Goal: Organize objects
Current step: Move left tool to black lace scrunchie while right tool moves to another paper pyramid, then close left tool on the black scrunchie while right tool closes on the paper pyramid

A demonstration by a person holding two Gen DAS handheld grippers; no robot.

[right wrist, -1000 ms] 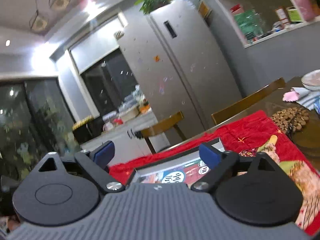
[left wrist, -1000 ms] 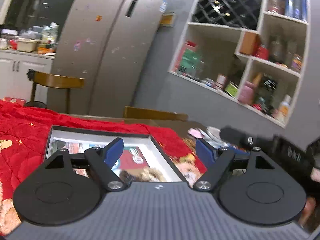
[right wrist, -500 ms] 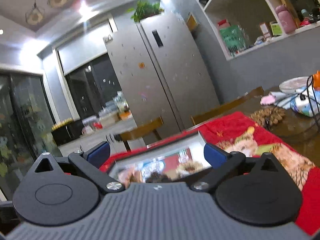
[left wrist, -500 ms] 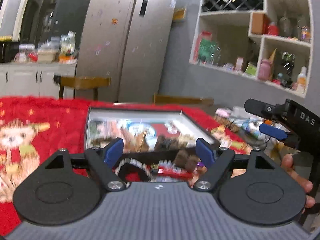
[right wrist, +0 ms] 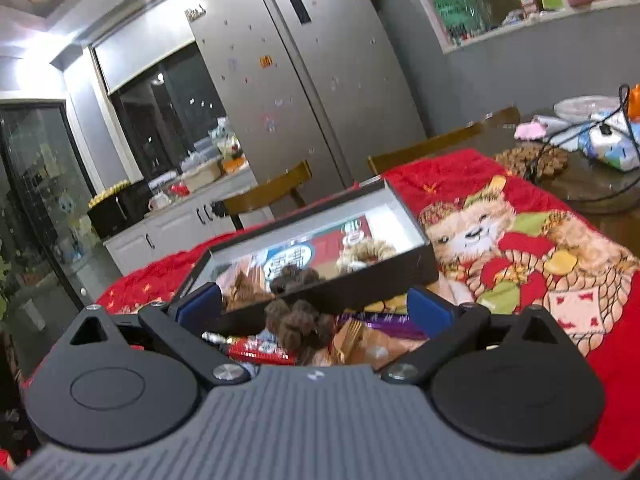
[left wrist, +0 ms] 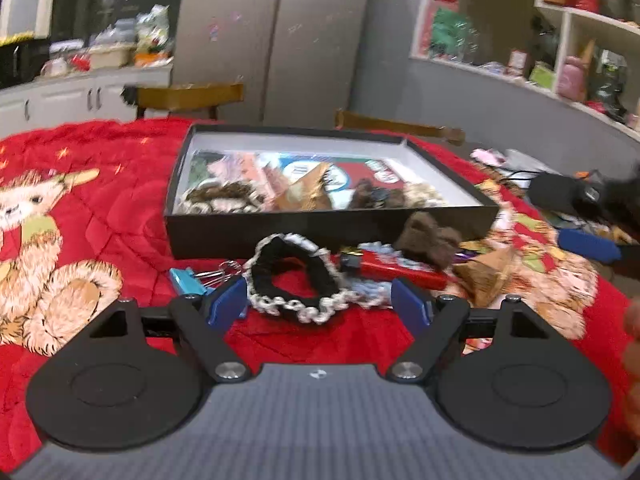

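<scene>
- The black box (left wrist: pixel 328 224) sits on the red blanket (left wrist: pixel 120 208) that covers the desk. Some soft hair things already lie inside it.
- More small things lie in a messy row just in front of the box: a black hair band with white lace (left wrist: pixel 296 280), a blue clip (left wrist: pixel 186 280), a red flat pack (left wrist: pixel 400 270), a brown fuzzy hair tie (left wrist: pixel 430 236) and a brown paper piece (left wrist: pixel 490 276).
- The left claw (left wrist: pixel 320 304) is wide and holds nothing. The lace band lies just ahead of it, between its blue pads (left wrist: pixel 228 302).
- The lace band is soft and floppy. If the claw pinches only the lace edge, I think the band could slip out on the way to the box.
- The blue clip touches the band's left side. The left pad could catch it and drag it along too.
- The blanket is soft and puffy. A claw that pushes too low could grab a fold of blanket with the band and tug the box.
- The right claw (right wrist: pixel 316 308) is wide too and holds nothing. The brown fuzzy tie (right wrist: pixel 300 322) sits between its pads, right by the box's front wall (right wrist: pixel 360 284).
- That claw is very near the box. It could bump the wall and shove the box.
- Both claws are close to the same row, so they could knock each other.
- The pictures are a bit blurry, so aiming may be off.
</scene>
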